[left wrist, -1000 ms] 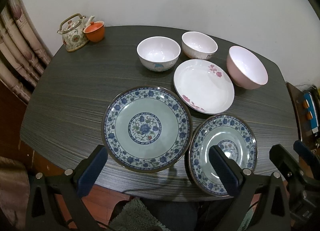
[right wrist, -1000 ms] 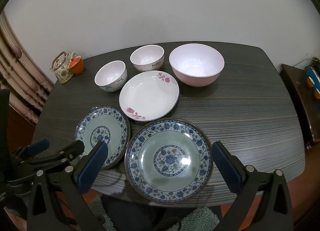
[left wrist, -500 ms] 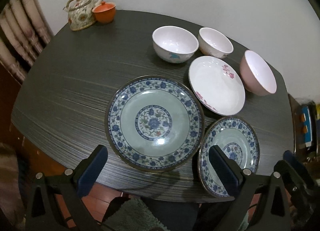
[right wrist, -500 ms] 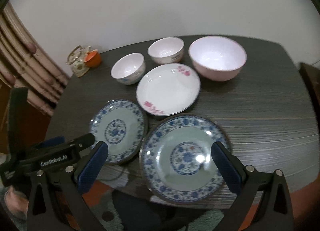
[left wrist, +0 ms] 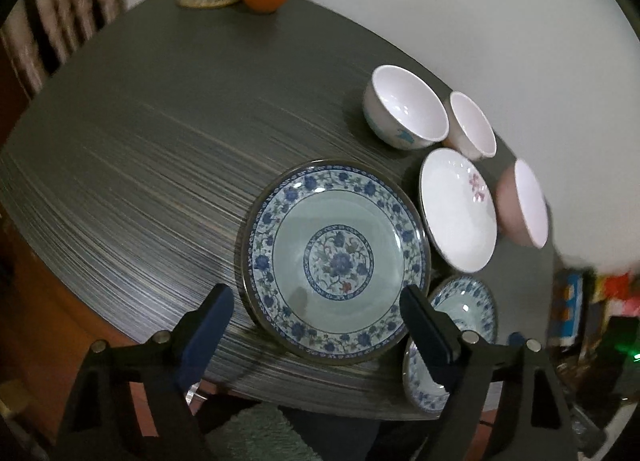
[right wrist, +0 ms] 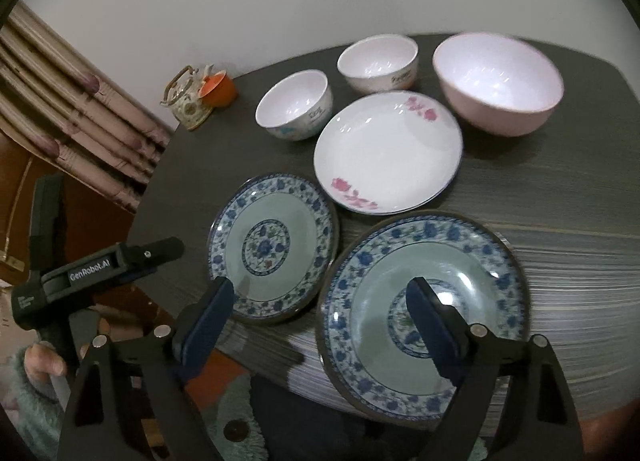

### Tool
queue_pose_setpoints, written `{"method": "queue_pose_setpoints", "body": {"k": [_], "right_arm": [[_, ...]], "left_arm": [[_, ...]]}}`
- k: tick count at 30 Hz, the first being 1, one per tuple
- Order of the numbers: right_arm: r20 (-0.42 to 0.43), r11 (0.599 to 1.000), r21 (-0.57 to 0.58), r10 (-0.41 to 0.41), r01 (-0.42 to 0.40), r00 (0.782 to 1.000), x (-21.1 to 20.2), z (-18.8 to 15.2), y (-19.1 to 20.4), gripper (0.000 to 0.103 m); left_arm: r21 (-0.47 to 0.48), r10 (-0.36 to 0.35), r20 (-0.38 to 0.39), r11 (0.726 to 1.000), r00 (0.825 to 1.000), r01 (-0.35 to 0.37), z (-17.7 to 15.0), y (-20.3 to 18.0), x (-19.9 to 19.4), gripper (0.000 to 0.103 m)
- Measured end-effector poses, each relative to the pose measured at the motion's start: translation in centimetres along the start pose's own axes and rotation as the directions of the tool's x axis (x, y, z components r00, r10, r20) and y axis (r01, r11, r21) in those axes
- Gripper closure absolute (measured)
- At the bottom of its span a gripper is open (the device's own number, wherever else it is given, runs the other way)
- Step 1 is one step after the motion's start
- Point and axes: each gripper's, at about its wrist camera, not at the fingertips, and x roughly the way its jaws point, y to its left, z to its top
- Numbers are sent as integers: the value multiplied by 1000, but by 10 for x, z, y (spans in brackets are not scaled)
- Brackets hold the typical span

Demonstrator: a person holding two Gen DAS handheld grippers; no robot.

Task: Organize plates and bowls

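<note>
Dark wood-grain table [right wrist: 560, 197] set with three plates and three bowls, seen from two handheld grippers above its near edge.

Nearest, the left gripper [left wrist: 316, 325] holds its jaws spread with nothing between them, having just narrowed a little, over the near rim of one blue-patterned plate [left wrist: 336, 257]; the right gripper [right wrist: 320, 321] does the same over the rim of the other blue-patterned plate [right wrist: 424, 313]. Beyond lie a white plate with pink flowers [right wrist: 388, 153], then two white bowls [right wrist: 296, 105] [right wrist: 378, 61] and a pink bowl [right wrist: 498, 79]. At the far corner stand a teapot [right wrist: 186, 99] and an orange cup [right wrist: 218, 89]. Only the right view shows the left gripper's body, the hand [right wrist: 42, 357] holding it, and a curtain [right wrist: 72, 101]; only the left view shows cluttered shelves [left wrist: 580, 301] past the table's right end.
</note>
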Motion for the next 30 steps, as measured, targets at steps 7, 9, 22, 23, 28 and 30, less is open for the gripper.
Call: {"method": "queue_pose_setpoints", "body": {"k": [7,9,22,23,28,30], "right_arm": [[-49,998,26,65,-64,997,22,14,-2,18],[-59,998,21,68,-67,996,29,17,-1,22],[-140,996,32,86,-82,986,70,40,-4,57],[-149,996,42,90,-84,985,75,43,-6,59],[-176,996,51,83,-75,981,95,51,-10,65],[-189,996,61,78,-67,979,103,53,-13,66]], "left_arm": [[-120,-96,-25,989,995,92,11,34,12,34],[-148,-119,-37,983,992,112,13,41,16,41],[-211,-152,-58,968,987,137,20,69,33,59],[-211,-152,-58,968,987,136,21,69,33,59],[-213,-150,-62,968,987,134,22,71,38,59],[-214,-149,-63,968,987,132,22,71,41,59]]}}
